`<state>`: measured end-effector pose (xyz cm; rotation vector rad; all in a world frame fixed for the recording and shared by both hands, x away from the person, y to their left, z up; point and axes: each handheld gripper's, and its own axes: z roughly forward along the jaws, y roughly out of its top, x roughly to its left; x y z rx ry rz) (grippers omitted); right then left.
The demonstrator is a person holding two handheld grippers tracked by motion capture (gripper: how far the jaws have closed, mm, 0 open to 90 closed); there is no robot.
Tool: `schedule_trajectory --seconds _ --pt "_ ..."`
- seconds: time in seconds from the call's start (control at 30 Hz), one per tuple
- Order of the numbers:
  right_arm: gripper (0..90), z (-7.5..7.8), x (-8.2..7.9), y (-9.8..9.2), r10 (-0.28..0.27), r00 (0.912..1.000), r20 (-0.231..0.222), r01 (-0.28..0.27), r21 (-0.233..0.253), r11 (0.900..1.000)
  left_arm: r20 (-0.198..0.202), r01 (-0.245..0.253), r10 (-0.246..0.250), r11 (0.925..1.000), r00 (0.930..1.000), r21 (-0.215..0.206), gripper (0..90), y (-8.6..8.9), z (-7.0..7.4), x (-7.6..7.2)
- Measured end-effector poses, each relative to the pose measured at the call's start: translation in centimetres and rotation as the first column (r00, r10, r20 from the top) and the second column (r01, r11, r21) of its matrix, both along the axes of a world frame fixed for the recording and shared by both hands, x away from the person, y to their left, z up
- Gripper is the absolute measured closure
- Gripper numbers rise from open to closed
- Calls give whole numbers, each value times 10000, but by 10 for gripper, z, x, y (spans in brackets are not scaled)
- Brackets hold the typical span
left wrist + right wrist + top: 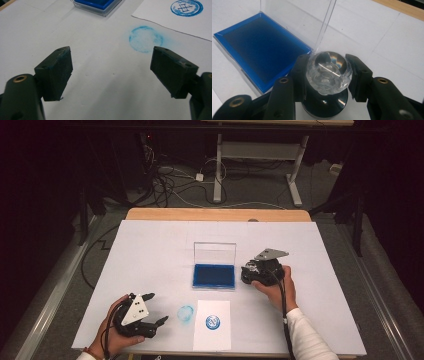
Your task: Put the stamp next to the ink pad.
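Right gripper (pixel 325 75) up close: jaws clamped on the faceted clear knob of the stamp (pixel 327 72), one pad on each side, dark round base below. I see the stamp standing on the white table cover (pixel 150 250) just right of the open blue ink pad (pixel 214 275), whose clear lid (pixel 215 253) stands upright behind it. My read: the knob is hard, smooth plastic or glass, so stiff but slippery; the facets give the pads a flat to bite on, and I'd hold at the widest band as now, not higher where it rounds off. Looks light to moderate and bottom-heavy, so it should hang straight. Left gripper (pixel 150 312) sits near the front edge, jaws wide apart, holding nothing, beside a smudged blue ring (pixel 146 38) on the cover. Paper sheet (pixel 212 325) with a clean blue imprint (pixel 213 322) lies just right of that.
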<state>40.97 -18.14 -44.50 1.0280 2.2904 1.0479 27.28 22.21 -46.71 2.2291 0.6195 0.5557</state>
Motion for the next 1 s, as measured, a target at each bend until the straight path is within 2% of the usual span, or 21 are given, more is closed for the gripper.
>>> schedule_trajectory --seconds 0.63,1.0 --pt "563 -1 -2 -2 -127 9999 -64 128 90 9999 4 10 -10 10000 10000 59 177 0 0 0" --pt "535 0 -4 -2 -171 9998 92 173 -215 9996 -7 40 -40 9999 10000 140 177 -1 0 0"
